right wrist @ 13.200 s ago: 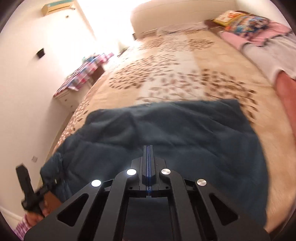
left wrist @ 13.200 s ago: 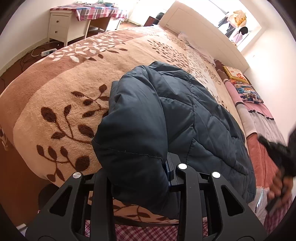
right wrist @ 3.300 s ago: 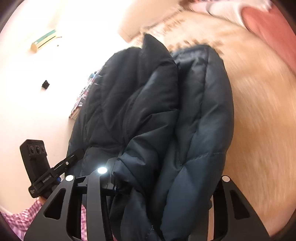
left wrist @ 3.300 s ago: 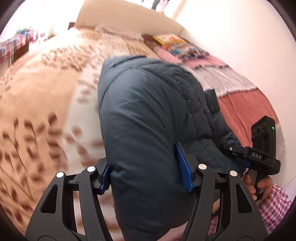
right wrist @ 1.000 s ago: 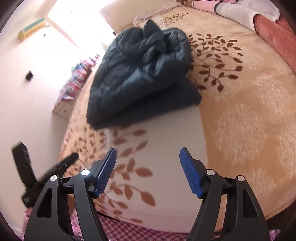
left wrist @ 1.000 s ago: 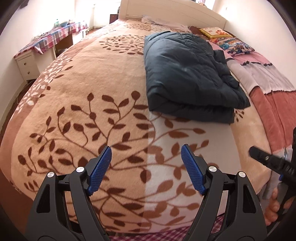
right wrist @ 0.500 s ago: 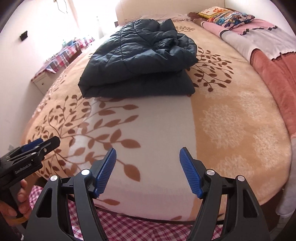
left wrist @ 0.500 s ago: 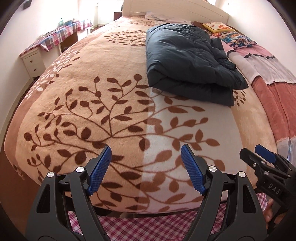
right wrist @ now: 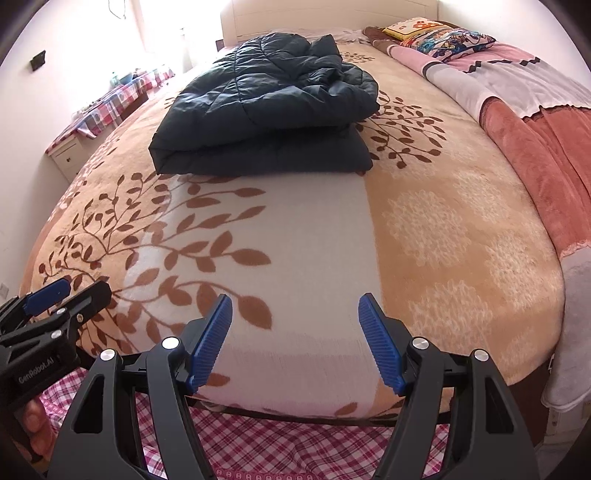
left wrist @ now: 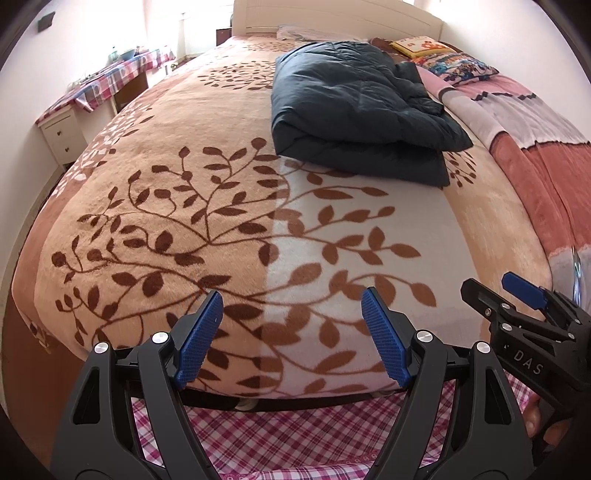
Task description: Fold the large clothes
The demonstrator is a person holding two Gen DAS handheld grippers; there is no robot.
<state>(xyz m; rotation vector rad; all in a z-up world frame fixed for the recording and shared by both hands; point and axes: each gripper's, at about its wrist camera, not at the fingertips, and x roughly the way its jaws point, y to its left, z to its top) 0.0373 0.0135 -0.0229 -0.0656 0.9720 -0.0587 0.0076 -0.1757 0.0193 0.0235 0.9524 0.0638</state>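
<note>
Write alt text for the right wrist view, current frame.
A folded dark blue puffer jacket lies on a bed with a tan leaf-print blanket, well beyond the open, empty right gripper. The left gripper shows at the lower left edge; patterned pillows sit by the headboard.

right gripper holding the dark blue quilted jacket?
No: the right gripper is open and empty, with the folded dark blue quilted jacket lying apart on the leaf-patterned blanket.

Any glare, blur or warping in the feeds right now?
Left wrist: window blown out white, bed bulges from fisheye, jacket sharp. Right wrist: same washed-out glare upper left, jacket and blue fingers crisp, no motion blur.
</note>
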